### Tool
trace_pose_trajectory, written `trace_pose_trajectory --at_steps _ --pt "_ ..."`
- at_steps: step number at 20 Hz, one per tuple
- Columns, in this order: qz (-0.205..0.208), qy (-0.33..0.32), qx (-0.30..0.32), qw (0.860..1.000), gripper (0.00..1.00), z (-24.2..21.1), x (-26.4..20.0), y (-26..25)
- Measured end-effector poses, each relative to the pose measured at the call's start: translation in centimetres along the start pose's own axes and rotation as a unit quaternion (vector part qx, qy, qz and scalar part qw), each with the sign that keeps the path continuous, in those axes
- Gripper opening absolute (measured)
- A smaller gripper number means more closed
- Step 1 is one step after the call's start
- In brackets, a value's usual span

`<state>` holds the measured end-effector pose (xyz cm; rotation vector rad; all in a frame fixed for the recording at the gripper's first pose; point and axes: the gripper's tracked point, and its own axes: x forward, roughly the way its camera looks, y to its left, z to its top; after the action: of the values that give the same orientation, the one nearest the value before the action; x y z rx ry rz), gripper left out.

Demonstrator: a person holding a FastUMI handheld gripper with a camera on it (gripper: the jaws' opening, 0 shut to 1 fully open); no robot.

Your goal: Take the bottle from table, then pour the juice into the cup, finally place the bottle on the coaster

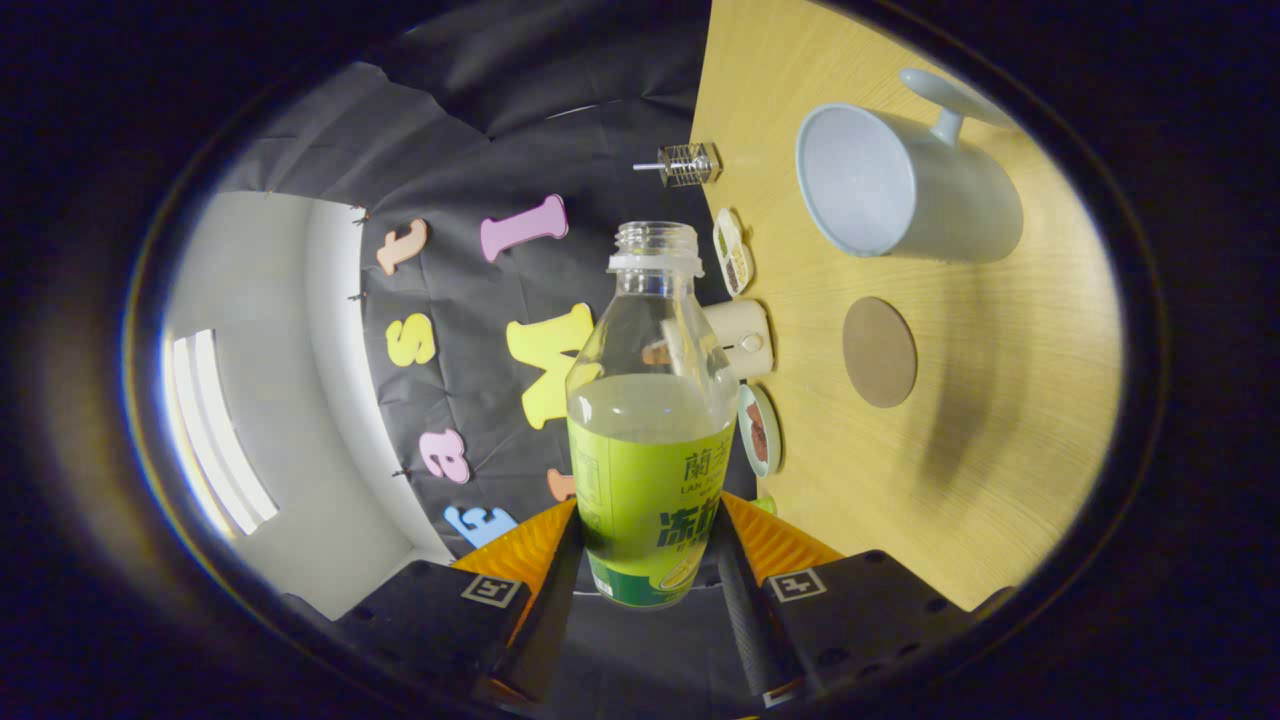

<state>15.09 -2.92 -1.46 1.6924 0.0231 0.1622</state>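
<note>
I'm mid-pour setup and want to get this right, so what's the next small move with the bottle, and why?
Probably carry the bottle sideways toward the cup until its open mouth is over the cup's rim, then tip further. The gripper is shut on the bottle, which is capless and still holds juice, but its neck is well short of the cup. The coaster is bare, for later.

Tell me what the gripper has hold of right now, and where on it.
The gripper is shut on the bottle, both fingers pressing the labelled lower body, near the base; neck and open mouth point away.
</note>
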Motion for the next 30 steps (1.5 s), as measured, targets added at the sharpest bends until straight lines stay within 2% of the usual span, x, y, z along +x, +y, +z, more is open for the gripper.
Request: trace_pose_trajectory --at_steps 30 --pt "0.014 -0.012 0.062 0.998 0.75 2.0 0.2 1.5"
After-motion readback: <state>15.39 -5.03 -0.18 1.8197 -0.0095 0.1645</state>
